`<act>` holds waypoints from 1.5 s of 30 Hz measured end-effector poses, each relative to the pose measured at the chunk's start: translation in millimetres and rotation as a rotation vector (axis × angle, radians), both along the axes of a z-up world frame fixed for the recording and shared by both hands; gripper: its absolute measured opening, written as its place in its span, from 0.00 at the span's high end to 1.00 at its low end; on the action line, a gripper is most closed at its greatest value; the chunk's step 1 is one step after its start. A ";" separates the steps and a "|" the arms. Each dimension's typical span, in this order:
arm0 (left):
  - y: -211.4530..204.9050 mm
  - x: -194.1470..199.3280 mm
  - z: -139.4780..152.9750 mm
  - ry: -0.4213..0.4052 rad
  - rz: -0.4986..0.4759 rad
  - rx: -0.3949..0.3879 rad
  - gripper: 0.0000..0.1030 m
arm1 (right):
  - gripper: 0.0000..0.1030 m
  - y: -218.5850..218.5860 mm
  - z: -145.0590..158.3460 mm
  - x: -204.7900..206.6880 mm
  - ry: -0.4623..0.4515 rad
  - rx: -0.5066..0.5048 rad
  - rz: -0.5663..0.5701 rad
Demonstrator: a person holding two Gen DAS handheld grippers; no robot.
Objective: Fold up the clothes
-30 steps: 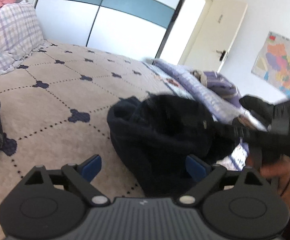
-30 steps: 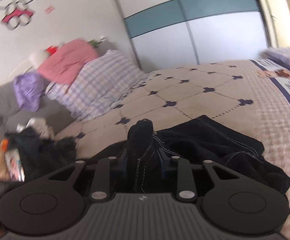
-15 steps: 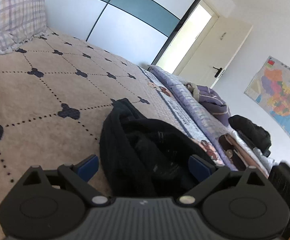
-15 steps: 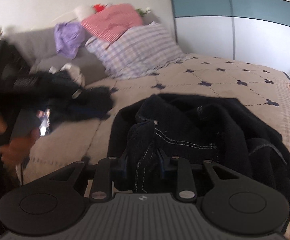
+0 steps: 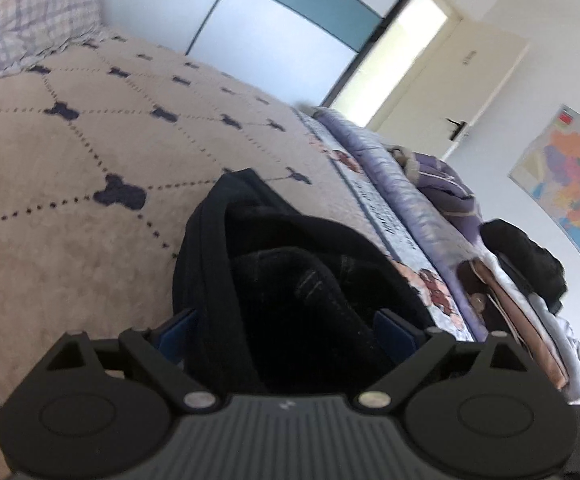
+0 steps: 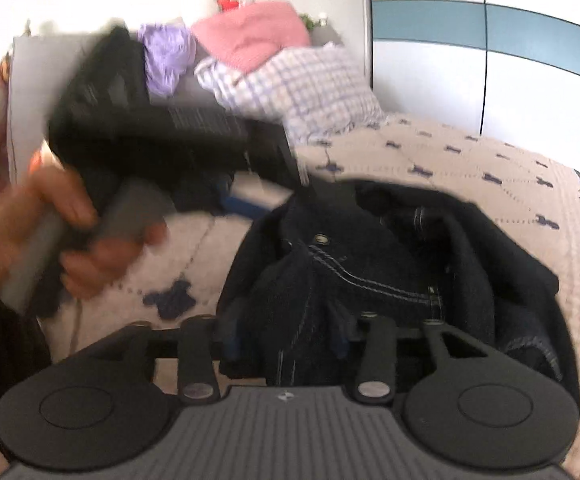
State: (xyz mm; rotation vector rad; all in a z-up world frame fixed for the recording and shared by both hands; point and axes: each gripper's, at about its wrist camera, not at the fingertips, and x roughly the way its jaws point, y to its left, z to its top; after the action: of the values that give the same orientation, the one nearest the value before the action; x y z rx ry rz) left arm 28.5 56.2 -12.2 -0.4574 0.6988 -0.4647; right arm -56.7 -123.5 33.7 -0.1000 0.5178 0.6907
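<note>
A wide bed (image 5: 69, 184) fills most of both views, covered in a tan quilted spread with dotted diamond lines and small dark blue shapes. At its head a checked pillow (image 6: 302, 88) lies under a pink cushion (image 6: 253, 30), and a white and teal wardrobe (image 5: 273, 20) stands behind the bed. Along the far edge of the bed runs a lilac quilt (image 5: 402, 184) with more clothes piled on it, and a colourful map (image 5: 570, 180) hangs on the wall beyond.

The dark jeans (image 6: 370, 272) lie bunched in a heap on the spread near the bed's edge, waistband and pale stitching turned up, one metal button showing.

The right gripper (image 6: 285, 340) has its fingers drawn in tight on a fold of the denim at the waistband, the cloth rising between them.

The left gripper (image 5: 285, 328) reaches into the same heap from the other side; its blue-padded fingers (image 5: 394, 328) stand wide apart with a thick roll of the jeans lying between them, not pinched. In the right wrist view this gripper appears as a blurred dark shape, with a hand (image 6: 49, 232) wrapped round its grey handle.
</note>
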 end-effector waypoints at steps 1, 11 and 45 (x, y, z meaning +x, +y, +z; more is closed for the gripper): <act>1.6 1.4 -1.7 0.010 0.009 -0.017 0.11 | 0.51 -3.7 5.5 1.2 -0.005 0.011 -0.003; 8.3 1.2 -7.5 0.041 0.035 -0.037 0.33 | 0.50 -40.8 50.1 27.6 -0.098 0.143 -0.083; 5.7 -0.3 -11.4 0.037 0.000 0.013 0.32 | 0.82 -14.6 -2.2 134.1 0.075 0.109 -0.474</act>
State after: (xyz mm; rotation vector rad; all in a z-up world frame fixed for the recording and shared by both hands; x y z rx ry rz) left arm 28.2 61.9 -23.6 -0.4547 0.7372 -0.4525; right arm 77.4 -138.1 31.5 0.1489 0.5494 0.2580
